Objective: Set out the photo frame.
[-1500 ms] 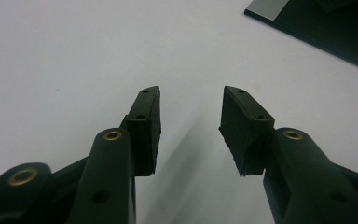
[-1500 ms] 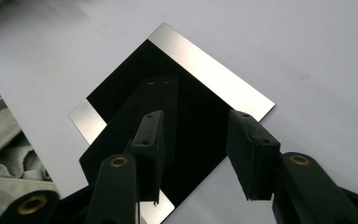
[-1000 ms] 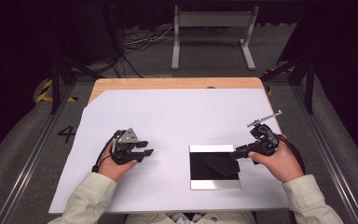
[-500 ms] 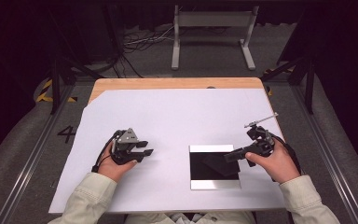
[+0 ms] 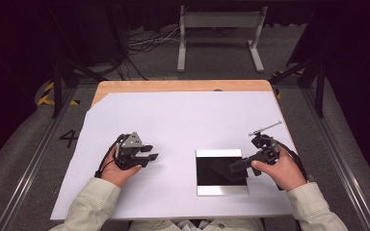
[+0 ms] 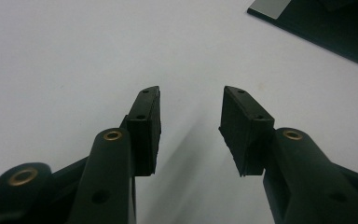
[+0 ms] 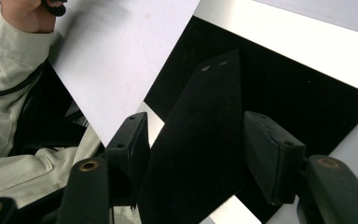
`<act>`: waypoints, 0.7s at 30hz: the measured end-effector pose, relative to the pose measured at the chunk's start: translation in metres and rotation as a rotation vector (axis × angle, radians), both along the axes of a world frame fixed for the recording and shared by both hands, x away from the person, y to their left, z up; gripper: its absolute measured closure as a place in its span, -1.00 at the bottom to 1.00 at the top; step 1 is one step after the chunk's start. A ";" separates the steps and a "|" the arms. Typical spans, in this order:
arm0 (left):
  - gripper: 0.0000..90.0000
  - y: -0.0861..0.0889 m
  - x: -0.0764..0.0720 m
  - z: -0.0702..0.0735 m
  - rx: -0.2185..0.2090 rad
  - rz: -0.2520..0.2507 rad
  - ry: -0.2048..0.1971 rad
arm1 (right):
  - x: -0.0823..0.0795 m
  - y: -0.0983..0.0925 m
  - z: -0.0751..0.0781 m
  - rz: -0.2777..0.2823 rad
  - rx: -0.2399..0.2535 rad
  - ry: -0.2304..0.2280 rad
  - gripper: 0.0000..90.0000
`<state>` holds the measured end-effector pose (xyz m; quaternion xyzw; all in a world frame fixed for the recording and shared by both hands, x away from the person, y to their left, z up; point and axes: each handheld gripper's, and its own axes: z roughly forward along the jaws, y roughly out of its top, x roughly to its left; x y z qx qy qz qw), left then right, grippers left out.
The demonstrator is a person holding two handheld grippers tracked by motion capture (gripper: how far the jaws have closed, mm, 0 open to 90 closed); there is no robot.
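- Between the jaws of the right tongs [image 7: 193,119] lies a flat black slab [image 7: 205,93] with two small holes at its far end. It reaches forward from the tongs across a glossy black panel [image 5: 204,185] with bright strips at its near and far edges.
- Right tongs: the jaws have just been opening and now stand released. The slab sits between the pads, with a thin gap showing on each side in the right gripper view. Whether its underside rests fully on the panel cannot be told.
- Left tongs [image 6: 189,93]: released and empty, jaws apart over the bare white desk [image 5: 183,120]. A corner of the panel lies ahead of them and to their right, well apart.
- Progress, as judged: the slab appears to be delivered onto the panel, and letting go of it looks close to complete.
- Remaining, as judged: the right tongs have yet to draw back clear of the slab without dragging it. The left tongs have no visible part in the work so far.
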<state>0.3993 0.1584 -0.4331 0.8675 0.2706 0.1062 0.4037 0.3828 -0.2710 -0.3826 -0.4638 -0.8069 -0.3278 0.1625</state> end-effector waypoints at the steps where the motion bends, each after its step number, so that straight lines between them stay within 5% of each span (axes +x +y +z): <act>1: 0.30 0.000 0.000 0.000 0.000 0.003 -0.001 | 0.000 0.000 -0.001 0.004 0.002 0.004 -0.07; 21: 0.30 0.001 0.000 0.000 0.001 0.006 -0.004 | 0.004 0.009 -0.015 0.044 0.004 0.074 -0.07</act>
